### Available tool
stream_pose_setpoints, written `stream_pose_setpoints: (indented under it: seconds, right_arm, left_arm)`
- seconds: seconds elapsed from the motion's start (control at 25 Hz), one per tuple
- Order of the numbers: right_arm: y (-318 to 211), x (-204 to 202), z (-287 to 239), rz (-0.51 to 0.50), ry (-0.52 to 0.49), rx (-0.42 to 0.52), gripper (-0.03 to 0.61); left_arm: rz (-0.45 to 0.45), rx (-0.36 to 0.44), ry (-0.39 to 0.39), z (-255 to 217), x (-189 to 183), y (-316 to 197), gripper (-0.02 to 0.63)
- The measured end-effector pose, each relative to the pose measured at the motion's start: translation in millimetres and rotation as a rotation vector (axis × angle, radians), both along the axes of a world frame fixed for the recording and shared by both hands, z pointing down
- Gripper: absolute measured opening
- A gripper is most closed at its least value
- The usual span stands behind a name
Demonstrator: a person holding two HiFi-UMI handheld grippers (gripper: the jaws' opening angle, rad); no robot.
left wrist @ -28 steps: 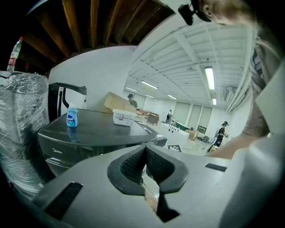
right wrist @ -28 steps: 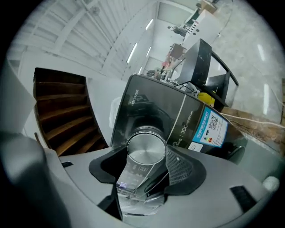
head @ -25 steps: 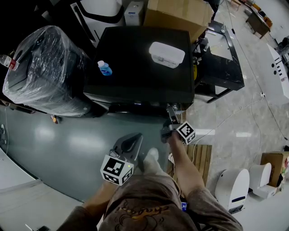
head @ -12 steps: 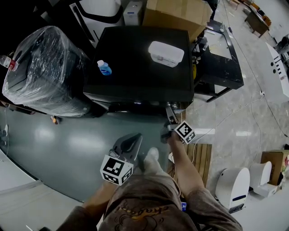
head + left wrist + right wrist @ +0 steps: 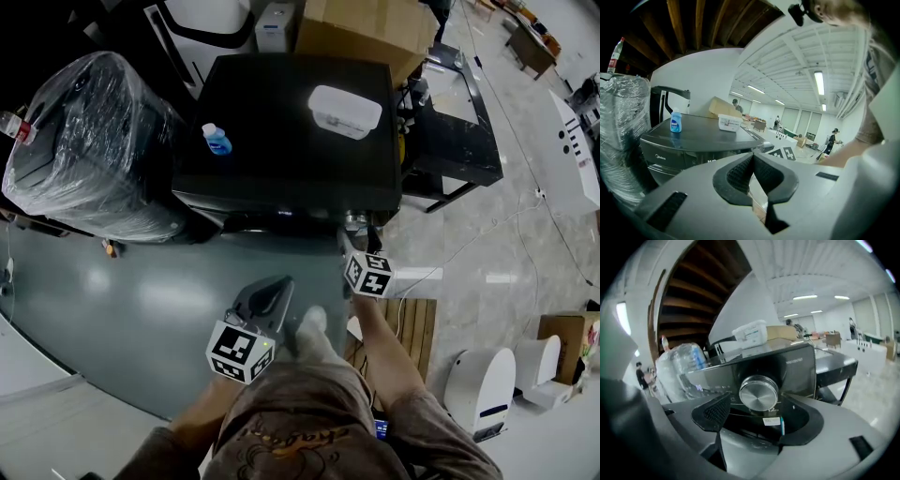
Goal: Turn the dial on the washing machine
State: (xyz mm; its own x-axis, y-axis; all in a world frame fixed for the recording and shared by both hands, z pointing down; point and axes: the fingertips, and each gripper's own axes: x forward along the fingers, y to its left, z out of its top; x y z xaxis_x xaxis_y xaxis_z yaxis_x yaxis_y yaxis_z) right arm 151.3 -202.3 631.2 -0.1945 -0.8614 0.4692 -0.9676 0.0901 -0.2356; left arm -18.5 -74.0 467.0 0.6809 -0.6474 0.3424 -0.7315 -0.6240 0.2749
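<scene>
Reaching forward from the body at 6 o'clock, the bare right forearm runs toward 12 and puts the right gripper at the front edge of the washing machine, its marker cube facing up. Left arm is tucked in close. The left gripper hangs low over the grey floor, nose toward 1 o'clock, well apart from the machine.

Head view: only the black machine top shows, with a blue bottle at 9 o'clock on the lid and a white container at 2 o'clock. A plastic-wrapped appliance sits just beside the machine at its 9 o'clock. The control panel can't be seen from up here.

Right gripper view: this one shows the panel and the silver dial, centre frame on the dark front face. The white container is up at 12 on the lid.

Left gripper view: machine seen from a distance, blue bottle at 10 o'clock, no dial visible.

Jaws: the right gripper is spread wide and opening, dial in the gap, pads clear of it. The left gripper has its pads pressed together, nothing between them.
</scene>
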Motion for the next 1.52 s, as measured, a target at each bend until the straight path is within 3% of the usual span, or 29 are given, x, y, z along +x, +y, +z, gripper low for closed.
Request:
stream_pose_setpoints:
  seconds: [0.12, 0.48, 0.52, 1.12, 1.4, 1.52]
  right_arm:
    - [-4.0, -5.9, -2.9, -0.045, 0.121, 0.006, 0.296]
    - [-8.3, 2.8, -0.5, 0.000, 0.146, -0.022, 0.288]
    - [-8.1, 3.8, -0.8, 0.006, 0.131, -0.026, 0.261]
    - [-6.5, 8.6, 2.5, 0.089, -0.226, -0.023, 0.261]
    - [-6.8, 10.8, 1.5, 0.135, -0.486, 0.007, 0.260]
    - [-7.0, 12.4, -1.7, 0.145, -0.549, 0.019, 0.261]
  left_arm:
    - [-0.001, -0.002, 0.000, 0.3, -0.5, 0.4, 0.000]
    - [-0.013, -0.001, 0.000, -0.2, -2.8, -1.2, 0.000]
    - [-0.014, 0.000, 0.000, -0.5, -2.8, -1.3, 0.000]
    - [-0.009, -0.008, -0.009, 3.0, -0.4, -0.3, 0.000]
    - [0.002, -0.008, -0.014, 2.8, 1.4, -0.3, 0.000]
    - [0.006, -0.009, -0.014, 3.3, 2.0, 0.3, 0.000]
